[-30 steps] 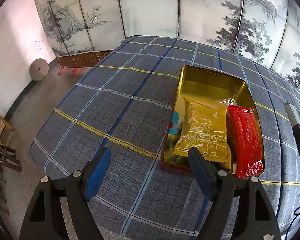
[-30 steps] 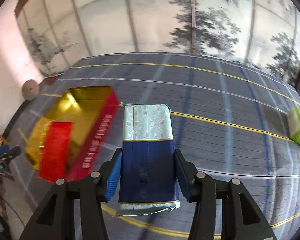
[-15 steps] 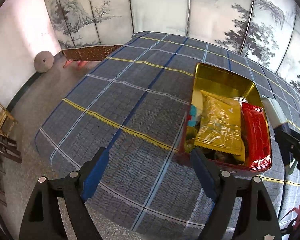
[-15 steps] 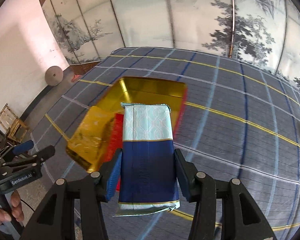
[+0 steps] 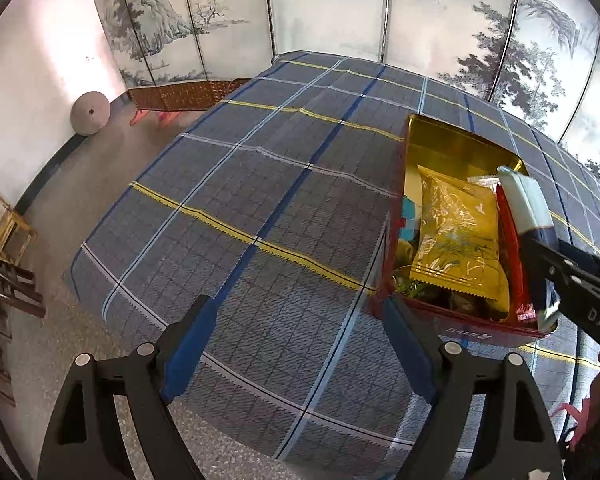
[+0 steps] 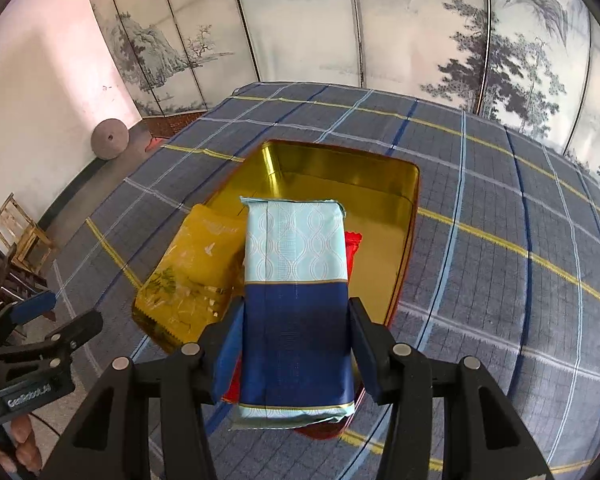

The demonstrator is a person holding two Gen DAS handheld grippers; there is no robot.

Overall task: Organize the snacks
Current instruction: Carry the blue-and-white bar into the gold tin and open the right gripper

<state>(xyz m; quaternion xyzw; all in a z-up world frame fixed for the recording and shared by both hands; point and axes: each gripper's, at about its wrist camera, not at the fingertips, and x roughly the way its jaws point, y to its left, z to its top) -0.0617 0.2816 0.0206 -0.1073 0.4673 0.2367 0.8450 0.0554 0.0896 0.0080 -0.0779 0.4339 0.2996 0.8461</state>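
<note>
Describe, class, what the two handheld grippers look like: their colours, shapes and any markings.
Both the left gripper and the right gripper have black, angular frames with round silver bolts at the pivots. Their fingers carry flat blue pads. Seen from the right wrist, the left gripper's body bears white lettering that is too small to read surely.

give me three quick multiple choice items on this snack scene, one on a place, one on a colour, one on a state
1. Where does the yellow packet lie?
A. in the tin
B. on the floor
C. on a chair

2. What colour is the tin's inside?
A. silver
B. gold
C. black

3. What is the right claw doing?
A. hanging empty
B. gripping the tin's rim
C. gripping the blue and pale packet

Answers:
1. A, it rests inside the tin's walls beside the red packet.
2. B, the bare walls and floor shine gold.
3. C, both pads press on the packet's sides above the tin.
</note>
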